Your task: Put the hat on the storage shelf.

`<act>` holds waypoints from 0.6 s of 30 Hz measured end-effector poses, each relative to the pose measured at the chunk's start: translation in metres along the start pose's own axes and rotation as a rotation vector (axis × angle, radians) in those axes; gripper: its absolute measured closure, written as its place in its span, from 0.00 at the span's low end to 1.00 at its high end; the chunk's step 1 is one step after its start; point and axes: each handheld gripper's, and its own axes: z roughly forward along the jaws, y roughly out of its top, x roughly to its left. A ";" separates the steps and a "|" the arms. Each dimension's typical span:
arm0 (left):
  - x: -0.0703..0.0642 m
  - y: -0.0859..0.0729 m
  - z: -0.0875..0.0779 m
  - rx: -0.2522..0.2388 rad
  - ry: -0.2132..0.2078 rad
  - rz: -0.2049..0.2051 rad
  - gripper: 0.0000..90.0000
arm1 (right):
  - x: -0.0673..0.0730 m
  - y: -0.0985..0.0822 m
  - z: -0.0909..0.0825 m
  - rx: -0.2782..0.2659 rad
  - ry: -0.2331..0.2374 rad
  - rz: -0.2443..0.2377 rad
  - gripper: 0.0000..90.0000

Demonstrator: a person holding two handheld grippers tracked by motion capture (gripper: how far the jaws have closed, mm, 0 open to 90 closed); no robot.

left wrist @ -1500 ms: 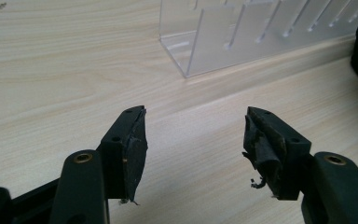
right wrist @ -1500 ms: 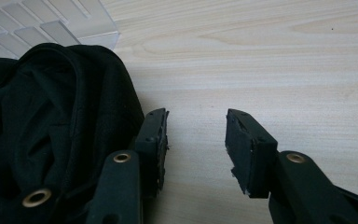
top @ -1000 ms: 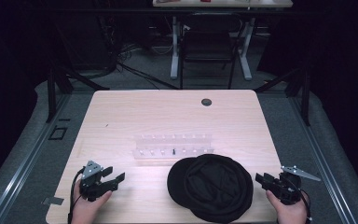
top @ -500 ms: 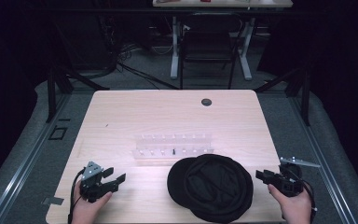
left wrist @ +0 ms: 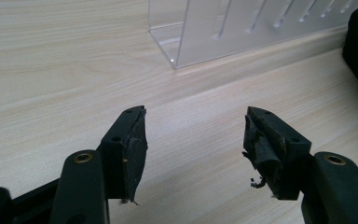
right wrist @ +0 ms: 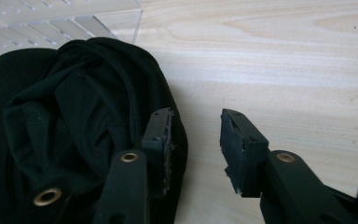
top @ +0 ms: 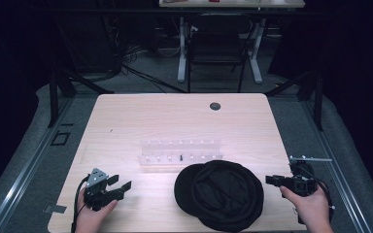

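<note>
Pale wood grain covers the bench [top: 175, 121], which sits mid-frame in the high view with dark floor around it. At lower centre lies a black hat [top: 221, 194] — crumpled, crown up, just below a clear plastic rack [top: 180, 151]. The right gripper [top: 272, 180] hovers at the lower right, beside the hat's edge; its jaws have just been closing yet stand apart, with nothing between them — in the right gripper view one jaw hangs over the brim. The left gripper [top: 119, 183] sits at the lower left, jaws apart over bare wood, well apart from the hat.
</note>
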 end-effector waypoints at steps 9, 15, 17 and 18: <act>-0.001 -0.001 0.002 0.007 -0.004 0.001 0.44 | 0.012 0.006 -0.001 0.103 -0.001 -0.010 0.75; -0.002 -0.001 0.002 0.008 -0.003 0.001 0.44 | 0.019 0.009 0.003 0.166 -0.014 -0.024 0.77; -0.002 -0.001 0.002 0.008 -0.003 0.002 0.44 | 0.020 0.010 0.005 0.186 -0.009 -0.029 0.77; -0.002 -0.001 0.002 0.008 -0.003 0.002 0.44 | 0.020 0.010 0.005 0.186 -0.009 -0.029 0.77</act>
